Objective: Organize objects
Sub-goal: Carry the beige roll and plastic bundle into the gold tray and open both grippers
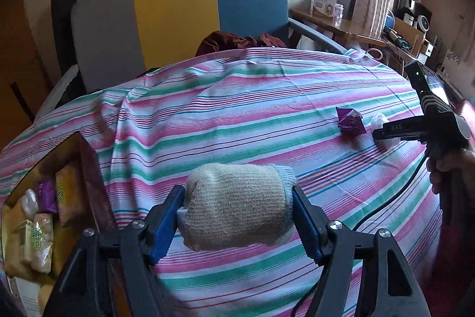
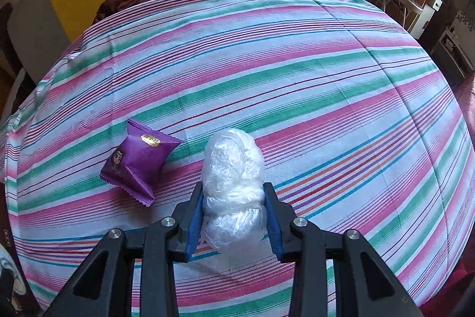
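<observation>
Left wrist: left hand-held gripper pinches rolled sock; right hand-held gripper pinches plastic-wrapped bundle.

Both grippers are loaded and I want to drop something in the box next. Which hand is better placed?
Left. The left gripper holds the beige knitted roll with the open box of snacks just to its left. The right gripper, clamping the clear plastic bundle, sits on the far side, beyond the purple packet.

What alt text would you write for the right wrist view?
The right gripper is shut on a clear plastic-wrapped bundle over a striped tablecloth. A purple snack packet lies just to its left.
</observation>
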The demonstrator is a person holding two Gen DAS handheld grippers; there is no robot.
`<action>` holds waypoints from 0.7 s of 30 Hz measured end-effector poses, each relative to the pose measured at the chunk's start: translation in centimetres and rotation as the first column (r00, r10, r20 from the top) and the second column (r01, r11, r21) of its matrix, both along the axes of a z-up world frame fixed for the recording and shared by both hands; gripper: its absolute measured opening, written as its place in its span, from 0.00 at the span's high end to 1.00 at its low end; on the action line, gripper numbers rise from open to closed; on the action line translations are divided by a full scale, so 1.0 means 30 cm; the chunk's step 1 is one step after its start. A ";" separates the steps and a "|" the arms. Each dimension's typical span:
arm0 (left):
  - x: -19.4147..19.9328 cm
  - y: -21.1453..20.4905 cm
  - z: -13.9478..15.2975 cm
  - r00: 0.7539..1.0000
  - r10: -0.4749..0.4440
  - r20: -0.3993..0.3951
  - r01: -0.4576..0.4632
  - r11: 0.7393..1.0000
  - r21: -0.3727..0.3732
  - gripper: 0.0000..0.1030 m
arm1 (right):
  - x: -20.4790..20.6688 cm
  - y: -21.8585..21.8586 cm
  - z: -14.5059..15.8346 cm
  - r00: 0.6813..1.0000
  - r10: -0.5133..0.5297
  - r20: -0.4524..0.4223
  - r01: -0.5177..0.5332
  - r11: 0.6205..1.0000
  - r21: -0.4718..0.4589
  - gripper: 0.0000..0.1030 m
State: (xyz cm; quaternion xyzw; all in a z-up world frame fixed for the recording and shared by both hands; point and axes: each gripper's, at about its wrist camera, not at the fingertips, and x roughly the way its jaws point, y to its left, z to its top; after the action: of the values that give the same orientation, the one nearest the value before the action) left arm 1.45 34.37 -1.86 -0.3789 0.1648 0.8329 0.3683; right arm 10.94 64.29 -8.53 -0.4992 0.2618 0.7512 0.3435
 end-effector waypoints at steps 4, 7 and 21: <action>0.000 -0.072 0.030 0.999 0.034 -0.012 -0.034 0.999 0.017 0.31 | 0.002 0.002 -0.002 1.000 -0.008 0.004 0.008 1.000 0.015 0.64; 0.000 -0.118 0.043 0.998 0.054 -0.017 -0.054 0.998 0.025 0.31 | -0.010 -0.005 -0.002 1.000 -0.009 0.011 0.009 1.000 0.029 0.64; -0.021 -0.309 0.075 0.992 0.128 -0.014 -0.127 0.990 0.060 0.31 | 0.016 0.004 0.003 0.998 -0.051 0.020 0.050 0.998 0.048 0.64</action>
State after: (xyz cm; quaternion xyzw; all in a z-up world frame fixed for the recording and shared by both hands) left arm 0.82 25.09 0.40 -0.3702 0.1191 0.8625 0.3238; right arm 11.42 64.41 -8.45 -0.4921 0.2529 0.7428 0.3770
